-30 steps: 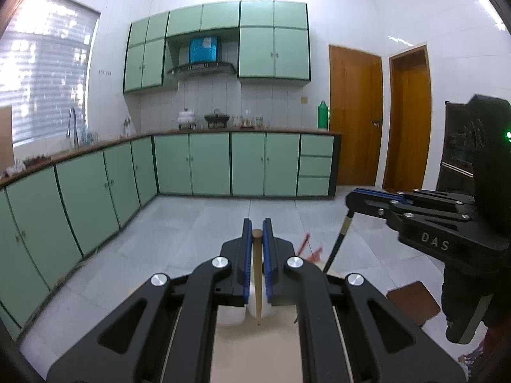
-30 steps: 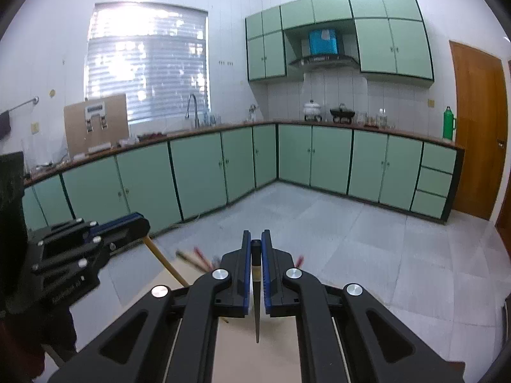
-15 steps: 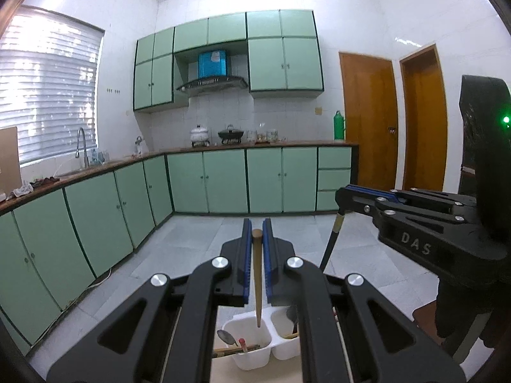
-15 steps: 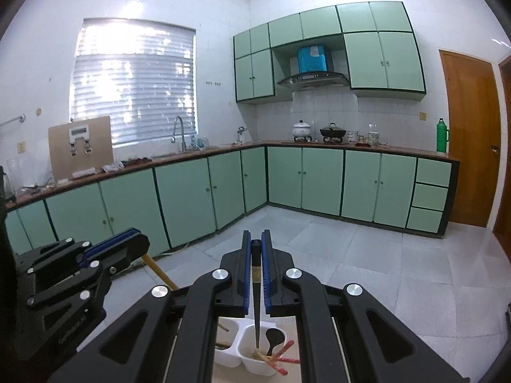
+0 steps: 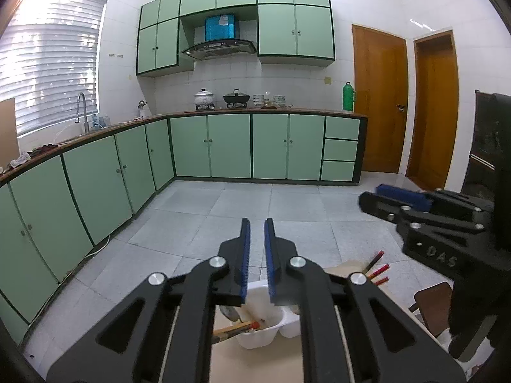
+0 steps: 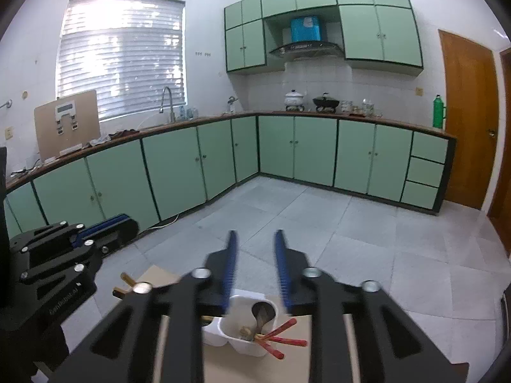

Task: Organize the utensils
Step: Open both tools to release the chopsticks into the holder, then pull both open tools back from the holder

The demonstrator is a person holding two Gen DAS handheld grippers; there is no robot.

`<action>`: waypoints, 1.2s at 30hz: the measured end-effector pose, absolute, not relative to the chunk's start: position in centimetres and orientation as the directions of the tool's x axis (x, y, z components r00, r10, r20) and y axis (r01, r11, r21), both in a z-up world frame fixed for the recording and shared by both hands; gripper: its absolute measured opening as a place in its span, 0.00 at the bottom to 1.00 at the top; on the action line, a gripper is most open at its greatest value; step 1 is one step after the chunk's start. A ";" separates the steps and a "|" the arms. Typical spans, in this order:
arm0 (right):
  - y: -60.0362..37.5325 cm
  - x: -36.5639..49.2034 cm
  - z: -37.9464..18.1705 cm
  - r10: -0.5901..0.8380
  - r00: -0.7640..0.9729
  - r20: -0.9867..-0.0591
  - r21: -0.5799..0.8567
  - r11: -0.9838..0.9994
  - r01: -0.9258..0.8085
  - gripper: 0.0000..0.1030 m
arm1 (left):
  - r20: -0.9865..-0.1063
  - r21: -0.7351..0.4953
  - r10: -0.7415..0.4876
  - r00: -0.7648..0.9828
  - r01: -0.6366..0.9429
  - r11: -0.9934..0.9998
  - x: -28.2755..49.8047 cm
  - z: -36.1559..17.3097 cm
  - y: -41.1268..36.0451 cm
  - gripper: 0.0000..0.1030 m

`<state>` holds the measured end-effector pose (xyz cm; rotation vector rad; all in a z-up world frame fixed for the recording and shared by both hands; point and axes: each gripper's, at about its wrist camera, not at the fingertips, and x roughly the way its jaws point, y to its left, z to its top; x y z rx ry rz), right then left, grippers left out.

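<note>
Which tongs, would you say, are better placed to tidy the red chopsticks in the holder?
Right tongs: open, empty, lined up with the red chopsticks; left tongs hang over the holder's other compartment.

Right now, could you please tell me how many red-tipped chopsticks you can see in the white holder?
3, all in the white holder's right compartment, fanning rightward: upper, middle, lowest. Others may be hidden.

One white plastic two-compartment utensil holder (image 6: 242, 332) stands on one light wooden board (image 6: 287, 367). Three red-tipped chopsticks (image 6: 281, 335) lean out of it, beside one dark metal spoon (image 6: 263, 314) and two wooden-handled utensils (image 6: 126, 282). Two black two-finger grippers with blue pads: left gripper (image 5: 257, 255), right gripper (image 6: 257, 268).
</note>
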<state>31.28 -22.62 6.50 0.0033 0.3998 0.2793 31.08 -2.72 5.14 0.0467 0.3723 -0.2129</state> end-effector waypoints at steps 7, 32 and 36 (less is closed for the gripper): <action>-24.7 28.1 6.6 0.223 0.907 -0.358 0.054 0.975 -0.218 0.49 | -0.317 0.011 -0.185 0.930 0.198 0.980 27.6 5.8 -1.8 0.45; -25.3 12.5 0.5 0.219 0.889 -0.402 0.091 0.976 -0.200 0.94 | -0.398 -0.049 -0.140 0.907 0.131 0.990 13.7 0.3 0.3 0.94; -24.8 10.8 -0.2 0.224 0.880 -0.419 0.097 0.975 -0.202 0.94 | -0.424 -0.065 -0.149 0.894 0.134 0.989 12.4 -0.5 0.7 0.94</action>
